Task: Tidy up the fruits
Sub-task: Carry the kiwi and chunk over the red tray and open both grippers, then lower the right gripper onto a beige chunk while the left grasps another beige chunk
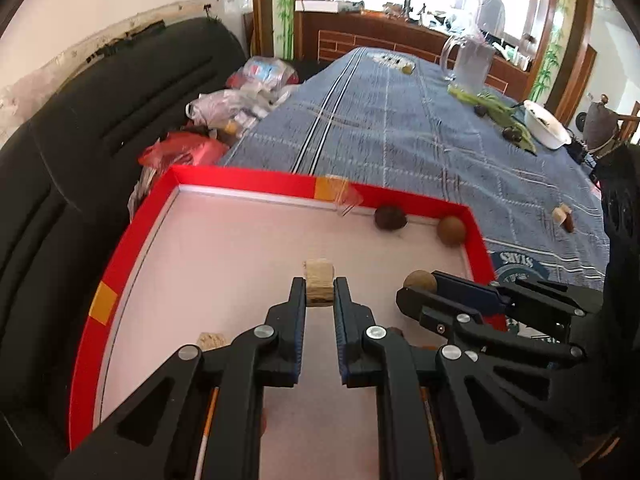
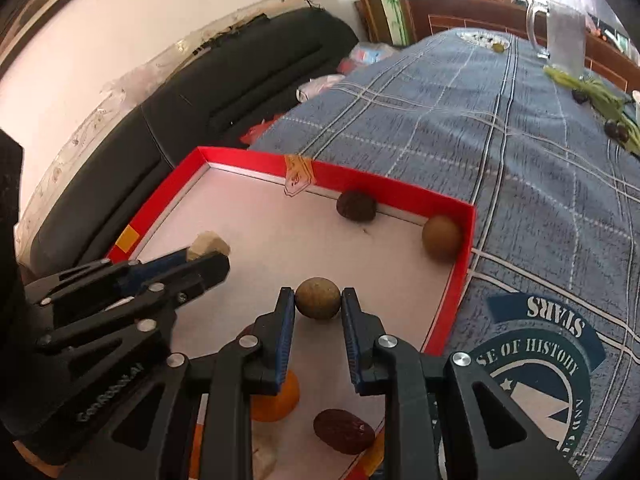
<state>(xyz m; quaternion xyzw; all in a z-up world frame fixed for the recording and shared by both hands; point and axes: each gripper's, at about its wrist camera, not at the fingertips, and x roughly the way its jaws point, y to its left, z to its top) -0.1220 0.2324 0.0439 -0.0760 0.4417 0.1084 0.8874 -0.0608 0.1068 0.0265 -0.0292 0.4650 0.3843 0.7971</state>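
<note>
Already over the red tray (image 1: 248, 178), the left claw (image 1: 319, 285) pinches a light, crumbly beige chunk (image 1: 319, 282) by its flat sides, while the right claw (image 2: 318, 300) pinches a small, firm brown round fruit (image 2: 318, 298) across its middle.

Bright window glare, fisheye-warped dark corners.

Red-walled tray (image 2: 462, 264) with a white floor – blue plaid tablecloth (image 2: 460, 120), black sofa (image 2: 224, 92) upper left.
</note>
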